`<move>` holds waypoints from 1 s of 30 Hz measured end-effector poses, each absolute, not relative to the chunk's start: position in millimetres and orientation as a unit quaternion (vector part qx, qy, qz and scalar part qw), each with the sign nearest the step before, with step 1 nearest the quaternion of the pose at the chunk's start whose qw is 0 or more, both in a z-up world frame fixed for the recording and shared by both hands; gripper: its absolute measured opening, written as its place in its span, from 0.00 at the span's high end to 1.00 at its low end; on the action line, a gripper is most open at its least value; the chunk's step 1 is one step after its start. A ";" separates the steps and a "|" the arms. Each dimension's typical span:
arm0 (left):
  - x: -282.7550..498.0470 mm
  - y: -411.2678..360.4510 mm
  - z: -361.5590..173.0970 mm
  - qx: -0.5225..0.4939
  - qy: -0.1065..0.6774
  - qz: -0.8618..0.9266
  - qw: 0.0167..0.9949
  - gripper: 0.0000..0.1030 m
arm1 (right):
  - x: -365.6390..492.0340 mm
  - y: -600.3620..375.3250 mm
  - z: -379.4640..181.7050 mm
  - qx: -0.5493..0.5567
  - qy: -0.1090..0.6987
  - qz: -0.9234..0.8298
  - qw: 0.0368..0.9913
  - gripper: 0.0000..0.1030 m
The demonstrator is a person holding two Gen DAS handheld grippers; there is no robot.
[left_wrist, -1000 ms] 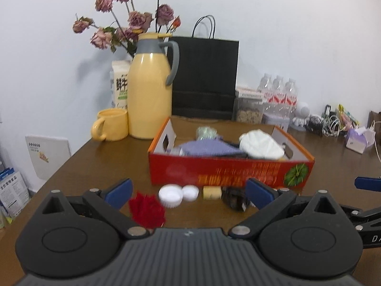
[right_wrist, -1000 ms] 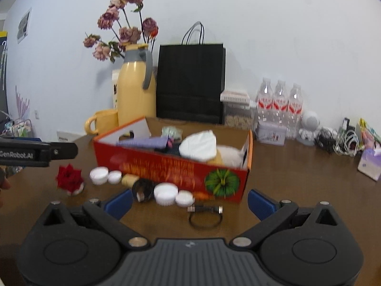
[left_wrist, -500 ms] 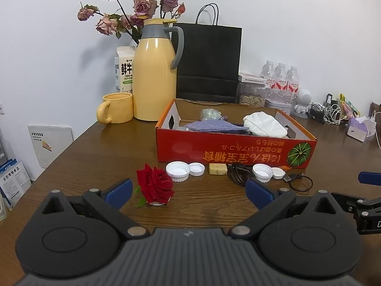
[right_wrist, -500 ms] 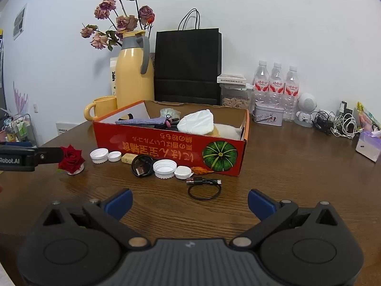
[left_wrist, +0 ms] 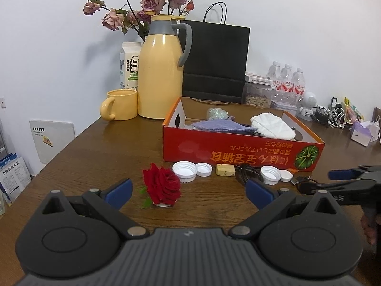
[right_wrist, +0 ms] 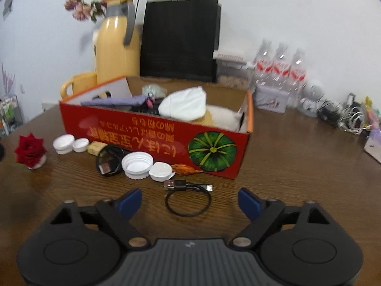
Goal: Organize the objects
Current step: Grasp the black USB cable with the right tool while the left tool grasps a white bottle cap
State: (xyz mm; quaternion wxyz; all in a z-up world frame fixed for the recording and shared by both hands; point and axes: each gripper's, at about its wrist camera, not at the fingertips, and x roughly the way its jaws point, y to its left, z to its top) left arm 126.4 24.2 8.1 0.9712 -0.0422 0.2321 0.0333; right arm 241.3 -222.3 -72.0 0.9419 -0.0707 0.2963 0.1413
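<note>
Right gripper (right_wrist: 189, 200), jaws released and just narrowing, hovers over a coiled black cable (right_wrist: 188, 199); left gripper (left_wrist: 188, 191), jaws released, faces a red rose (left_wrist: 162, 186) on the worktop (left_wrist: 95, 147).

The left black plastic claw (left_wrist: 188, 191) has two blue finger pads (left_wrist: 119, 190), round black discs, small silver screws and a grey ribbed middle. The right black plastic claw (right_wrist: 189, 200) looks the same.
</note>
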 end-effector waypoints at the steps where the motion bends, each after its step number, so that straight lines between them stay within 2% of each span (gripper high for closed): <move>1: 128.1 24.0 7.5 -0.042 0.233 0.033 0.971 0.00 | 247.2 -219.3 -74.4 -0.074 0.301 0.142 0.940 0.21; 2: 129.4 23.6 7.0 -0.041 0.234 0.034 0.971 0.00 | 253.6 -216.3 -76.5 -0.076 0.305 0.141 0.939 0.22; 5: 134.4 22.7 4.5 -0.040 0.237 0.035 0.970 0.00 | 267.5 -211.3 -81.5 -0.074 0.317 0.143 0.935 0.35; 7: 138.3 21.7 2.4 -0.039 0.238 0.036 0.970 0.00 | 271.6 -211.2 -85.5 -0.065 0.320 0.148 0.933 0.38; 9: 142.5 19.9 1.2 -0.039 0.239 0.036 0.970 0.00 | 272.6 -213.5 -86.4 -0.053 0.321 0.156 0.932 0.50; 23: 183.2 -18.0 -5.9 -0.002 0.230 0.014 0.973 0.00 | 260.1 -223.2 -79.8 -0.040 0.277 0.140 0.950 0.50; 30: 229.8 -7.5 -17.9 0.002 0.246 0.047 0.968 0.02 | 257.9 -224.9 -77.8 -0.041 0.269 0.139 0.952 0.50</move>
